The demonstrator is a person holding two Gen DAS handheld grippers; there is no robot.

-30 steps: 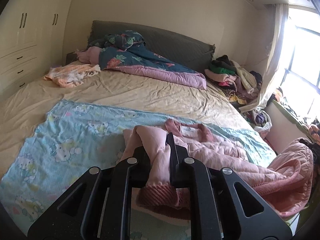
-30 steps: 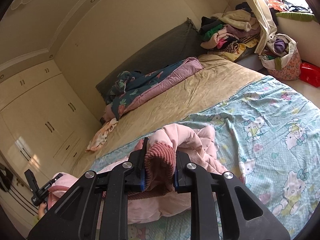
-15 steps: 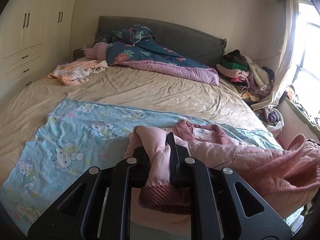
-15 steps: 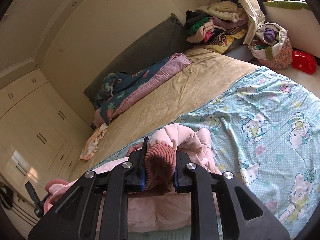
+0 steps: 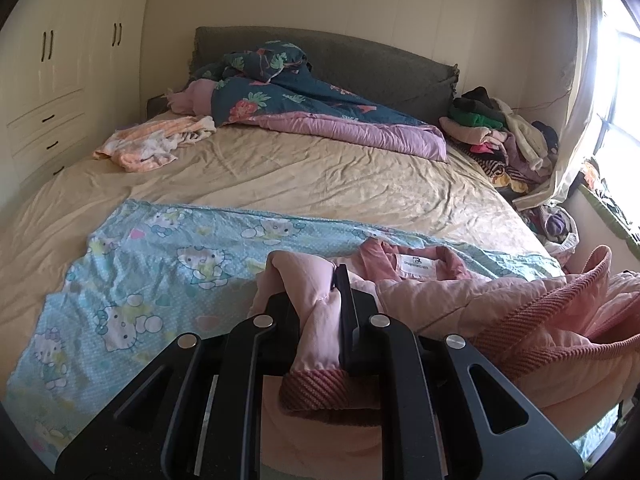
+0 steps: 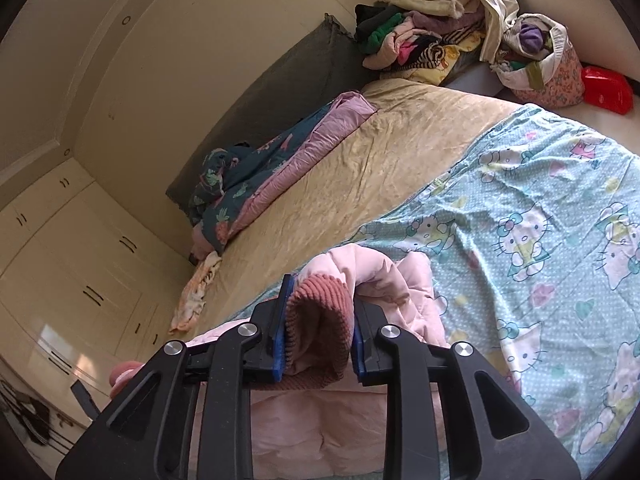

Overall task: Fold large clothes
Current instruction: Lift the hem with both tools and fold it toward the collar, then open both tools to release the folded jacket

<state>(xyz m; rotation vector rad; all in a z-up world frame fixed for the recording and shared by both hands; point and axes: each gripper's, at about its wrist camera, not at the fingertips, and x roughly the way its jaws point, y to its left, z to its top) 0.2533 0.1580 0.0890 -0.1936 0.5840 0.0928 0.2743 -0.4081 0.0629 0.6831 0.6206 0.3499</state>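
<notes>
A pink padded jacket (image 5: 460,300) with darker ribbed cuffs and collar lies on a blue cartoon-cat sheet (image 5: 160,272) at the near end of the bed. My left gripper (image 5: 316,312) is shut on one sleeve end, its ribbed cuff (image 5: 320,392) hanging toward the camera. My right gripper (image 6: 318,320) is shut on the other ribbed cuff (image 6: 316,332), with pink padding bunched over and under it (image 6: 380,276). The jacket's collar and label (image 5: 420,264) face up between the sleeves.
The bed has a tan sheet (image 5: 300,176). A dark floral quilt (image 5: 288,96) lies by the grey headboard. A small peach garment (image 5: 152,144) lies at the far left. A clothes pile (image 5: 496,132) and a bag (image 6: 548,68) sit at the right. Wardrobes (image 5: 52,72) stand at the left.
Both grippers have moved with the sleeves in their hold; the left view has tilted down and drawn closer, the right view has swung further over the blue sheet. The jacket body has spread flatter.
</notes>
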